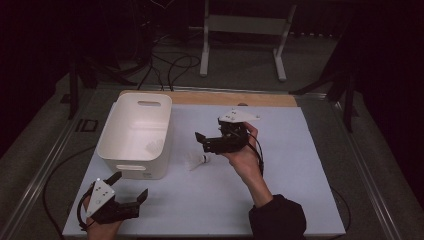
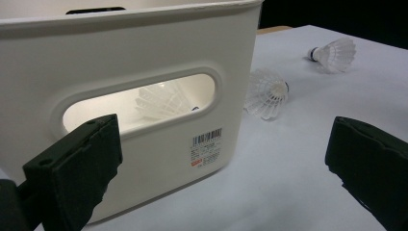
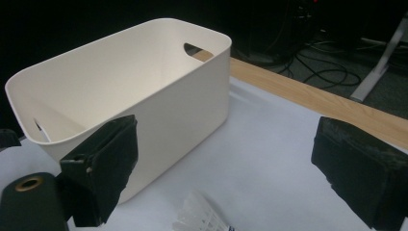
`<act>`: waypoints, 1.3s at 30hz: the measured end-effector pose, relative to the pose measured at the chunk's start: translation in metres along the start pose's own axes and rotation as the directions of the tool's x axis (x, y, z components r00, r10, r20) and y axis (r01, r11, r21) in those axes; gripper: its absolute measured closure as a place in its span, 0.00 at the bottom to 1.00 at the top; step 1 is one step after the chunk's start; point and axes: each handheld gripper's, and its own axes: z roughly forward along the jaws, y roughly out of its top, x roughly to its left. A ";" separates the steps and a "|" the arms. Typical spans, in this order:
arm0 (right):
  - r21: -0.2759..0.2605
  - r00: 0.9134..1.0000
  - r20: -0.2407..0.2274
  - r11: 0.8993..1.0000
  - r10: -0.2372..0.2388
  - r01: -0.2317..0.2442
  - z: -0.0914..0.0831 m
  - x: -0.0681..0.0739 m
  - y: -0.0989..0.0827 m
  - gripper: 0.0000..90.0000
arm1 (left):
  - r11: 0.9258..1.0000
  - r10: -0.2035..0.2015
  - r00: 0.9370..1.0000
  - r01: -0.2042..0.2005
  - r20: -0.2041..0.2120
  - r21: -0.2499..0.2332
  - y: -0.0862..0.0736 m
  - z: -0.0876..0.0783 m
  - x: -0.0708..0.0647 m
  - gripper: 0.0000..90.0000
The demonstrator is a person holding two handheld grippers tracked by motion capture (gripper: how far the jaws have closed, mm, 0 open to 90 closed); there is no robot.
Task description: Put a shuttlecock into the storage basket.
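White plastic bin sits on our table, one shuttlecock beside it, while our left gripper and right gripper both gape, empty.

I see my left gripper spread wide before the white bin, two shuttlecocks beyond.

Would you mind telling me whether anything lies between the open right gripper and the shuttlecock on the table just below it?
Nothing visible does. The right gripper hangs open over bare white table, with the shuttlecock just below its jaws. The white bin stands apart, to the shuttlecock's left in the high view.
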 end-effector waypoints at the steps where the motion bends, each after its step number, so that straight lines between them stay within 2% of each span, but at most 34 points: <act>1: -0.001 1.000 0.001 1.000 0.004 -0.004 -0.001 -0.001 0.000 0.10 | 1.000 0.001 1.000 -0.001 0.000 -0.001 0.000 0.000 0.000 0.00; 20: 0.002 0.999 0.041 1.000 0.027 -0.027 -0.013 -0.018 -0.014 0.10 | 1.000 0.004 1.000 -0.004 0.001 0.003 0.000 0.001 0.000 0.00; 32: 0.012 0.993 0.116 1.000 0.000 -0.001 -0.025 -0.025 -0.027 0.10 | 1.000 0.004 1.000 -0.004 0.002 0.004 0.000 0.001 0.000 0.00; 39: 0.015 0.990 0.139 1.000 0.008 -0.010 -0.029 -0.031 -0.034 0.10 | 1.000 0.003 1.000 -0.003 0.002 0.006 0.000 0.002 0.000 0.00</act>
